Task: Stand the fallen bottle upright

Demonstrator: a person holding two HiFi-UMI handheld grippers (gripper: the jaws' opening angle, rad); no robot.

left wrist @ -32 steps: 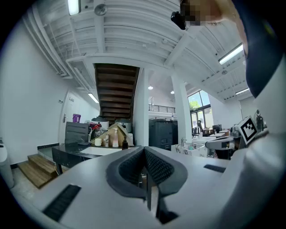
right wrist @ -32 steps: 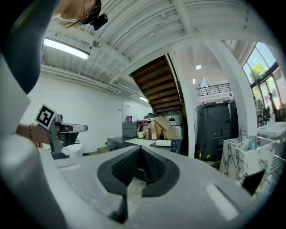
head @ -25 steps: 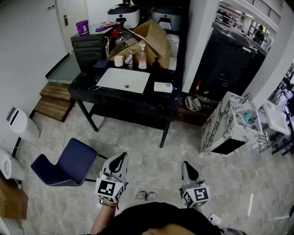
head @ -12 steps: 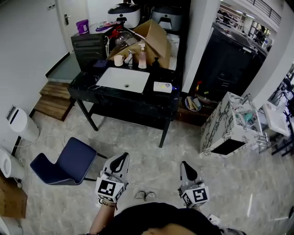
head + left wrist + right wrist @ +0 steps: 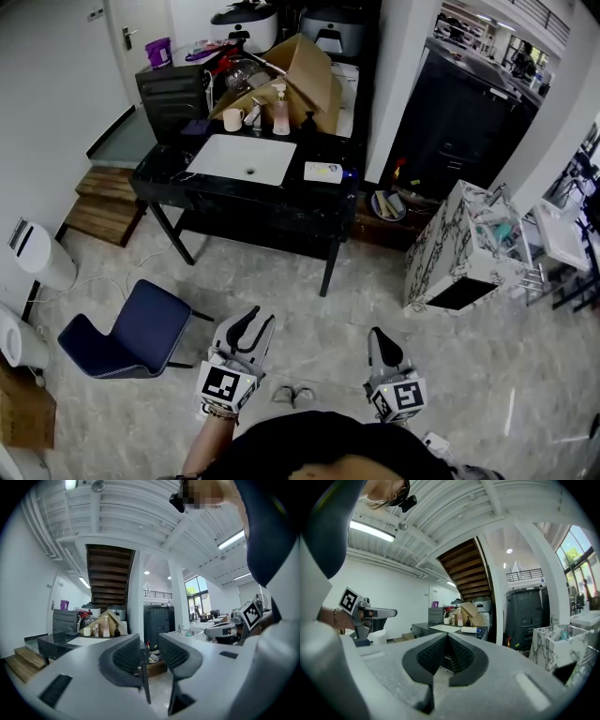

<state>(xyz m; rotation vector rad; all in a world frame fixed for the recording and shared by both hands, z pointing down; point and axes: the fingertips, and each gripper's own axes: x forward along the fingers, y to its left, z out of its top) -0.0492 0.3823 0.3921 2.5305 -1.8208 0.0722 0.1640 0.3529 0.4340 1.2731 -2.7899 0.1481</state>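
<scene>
Grey marbled floor (image 5: 309, 309) fills the room between the person and a black counter (image 5: 262, 202) set against the far wall. A white sink (image 5: 241, 159) sits in the counter's middle. Along its back edge stand a cup (image 5: 233, 119), a pink pump bottle (image 5: 280, 112) and an open cardboard box (image 5: 305, 75). The fallen bottle (image 5: 323, 172), white with a blue cap, lies on its side near the counter's front right corner, just right of the sink. It also shows in the right gripper view (image 5: 468, 630).

Both grippers are held level, well apart from the counter and pointing toward it. The left gripper (image 5: 253, 323) has its jaws slightly apart; they have just been opening, with nothing between them (image 5: 149, 641). The right gripper (image 5: 378, 336) has its jaws pressed together and is empty (image 5: 447, 638).

A blue chair (image 5: 131, 333) stands on the floor to the left, and a white marbled cabinet (image 5: 455, 248) to the right.
</scene>
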